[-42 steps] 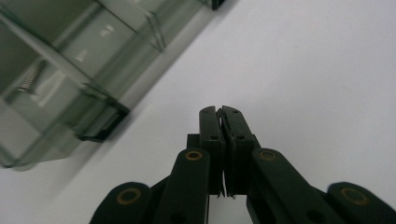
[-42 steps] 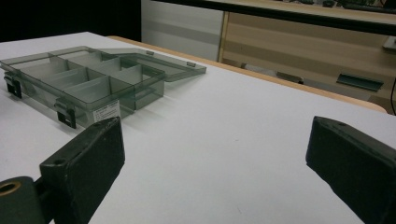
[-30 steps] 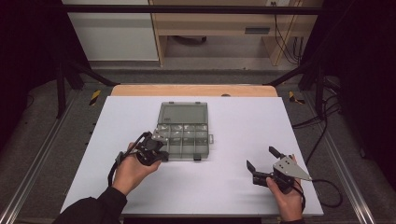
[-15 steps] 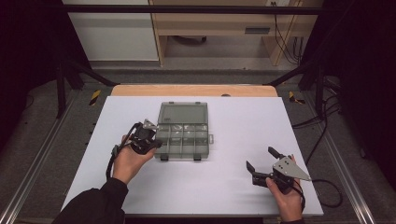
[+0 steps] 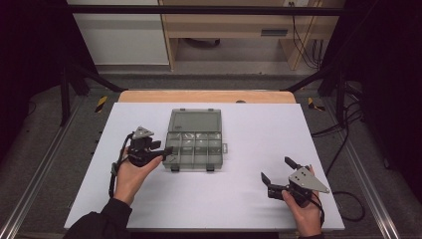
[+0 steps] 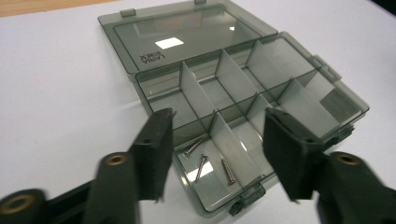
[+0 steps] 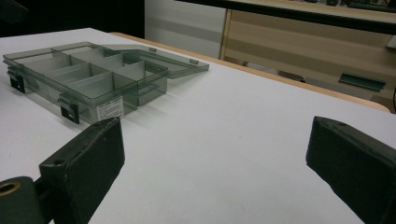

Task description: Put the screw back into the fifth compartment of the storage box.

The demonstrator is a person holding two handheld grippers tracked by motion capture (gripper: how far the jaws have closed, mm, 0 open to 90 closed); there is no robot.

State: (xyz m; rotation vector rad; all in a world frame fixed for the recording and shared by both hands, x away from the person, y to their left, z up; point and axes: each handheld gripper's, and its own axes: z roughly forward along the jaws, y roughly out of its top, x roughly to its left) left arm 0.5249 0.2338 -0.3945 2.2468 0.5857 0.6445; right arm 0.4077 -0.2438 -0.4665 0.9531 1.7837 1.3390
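The clear compartment box [image 5: 194, 140] lies open in the middle of the white table [image 5: 249, 199], lid flat behind it. The left gripper [image 5: 161, 152] hovers at its near left corner; its jaws have just been opening and stand apart with nothing between them. The left gripper view reveals three screws [image 6: 205, 164] in the nearest compartment, too small to tell from above. The right gripper [image 5: 276, 171] rests well apart, jaws wide and empty; its view shows the box's label [image 7: 108, 111].
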